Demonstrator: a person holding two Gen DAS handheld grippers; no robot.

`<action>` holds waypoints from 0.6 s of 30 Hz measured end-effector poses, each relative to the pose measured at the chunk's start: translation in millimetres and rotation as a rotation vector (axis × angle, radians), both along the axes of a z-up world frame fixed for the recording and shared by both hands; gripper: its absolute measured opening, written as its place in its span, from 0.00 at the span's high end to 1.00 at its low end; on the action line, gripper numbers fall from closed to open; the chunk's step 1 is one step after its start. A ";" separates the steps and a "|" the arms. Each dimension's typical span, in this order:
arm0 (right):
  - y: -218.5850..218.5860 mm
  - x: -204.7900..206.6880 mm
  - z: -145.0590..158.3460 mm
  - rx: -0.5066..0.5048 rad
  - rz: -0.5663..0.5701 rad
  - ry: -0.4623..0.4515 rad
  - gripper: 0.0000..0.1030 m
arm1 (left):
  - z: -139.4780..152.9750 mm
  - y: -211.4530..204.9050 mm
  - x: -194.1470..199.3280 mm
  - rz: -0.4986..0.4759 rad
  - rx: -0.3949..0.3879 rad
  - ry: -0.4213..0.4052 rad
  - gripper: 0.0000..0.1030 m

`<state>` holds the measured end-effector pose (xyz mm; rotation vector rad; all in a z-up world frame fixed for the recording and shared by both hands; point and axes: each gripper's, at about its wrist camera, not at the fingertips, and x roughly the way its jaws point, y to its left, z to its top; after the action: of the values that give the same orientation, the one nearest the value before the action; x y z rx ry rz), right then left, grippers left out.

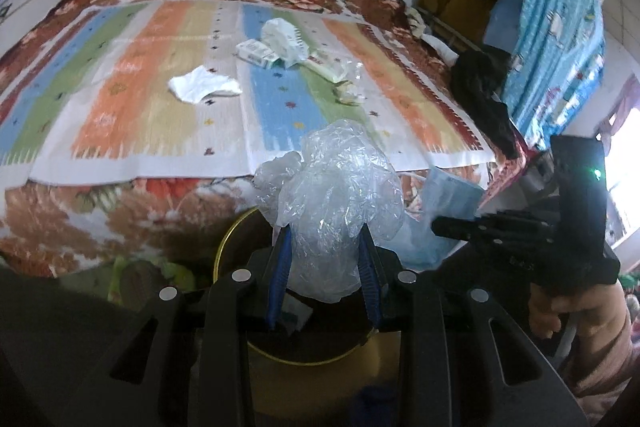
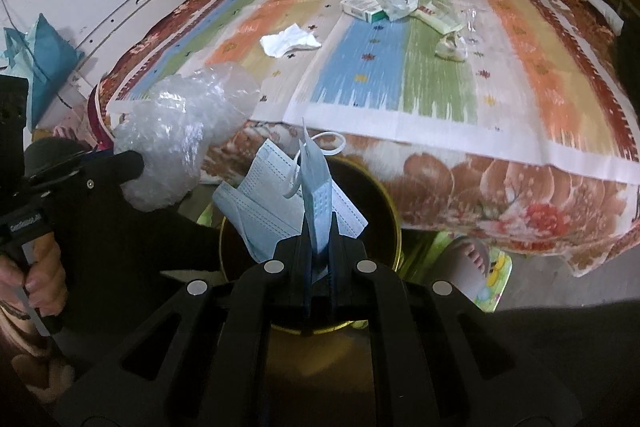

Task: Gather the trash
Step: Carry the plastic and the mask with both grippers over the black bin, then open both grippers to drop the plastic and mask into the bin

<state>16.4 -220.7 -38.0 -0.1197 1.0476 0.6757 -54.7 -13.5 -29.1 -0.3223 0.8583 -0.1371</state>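
The left gripper (image 1: 326,247) pinches a crumpled clear plastic bag (image 1: 340,195) between its blue pads, and the right gripper (image 2: 320,243), jaws nearly together, clamps a pale blue face mask (image 2: 316,195); both hang over a dark, gold-rimmed bin (image 2: 394,223) at the near edge of the bed (image 2: 520,195). Far on the striped cloth (image 1: 160,115) lie a crumpled tissue (image 1: 202,85), a small carton (image 1: 254,53) and what looks like a white wrapper (image 1: 280,35), blurred.

Both handheld grippers are matte black plastic with blue finger pads (image 1: 366,263) and round silver discs on the linkage arms. The right gripper (image 1: 452,227) carries a green light; the left gripper (image 2: 136,163) shows a small screw and white lettering.
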 end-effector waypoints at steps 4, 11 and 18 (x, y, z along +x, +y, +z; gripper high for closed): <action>-3.7 -12.2 -5.0 -0.008 0.001 0.016 0.95 | -6.5 -0.3 -9.7 0.007 -0.029 0.023 0.70; -1.1 -18.7 -10.8 -0.026 -0.010 0.008 0.95 | -10.8 -5.7 -14.1 0.022 -0.010 0.031 0.70; 3.0 -15.8 -13.7 -0.036 -0.008 0.015 0.93 | -12.1 -8.4 -10.6 0.015 -0.011 0.036 0.69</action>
<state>0.6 -217.7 -51.7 -0.1417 1.0744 0.6518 -65.2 -21.8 -41.2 -0.3427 0.8907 -0.1223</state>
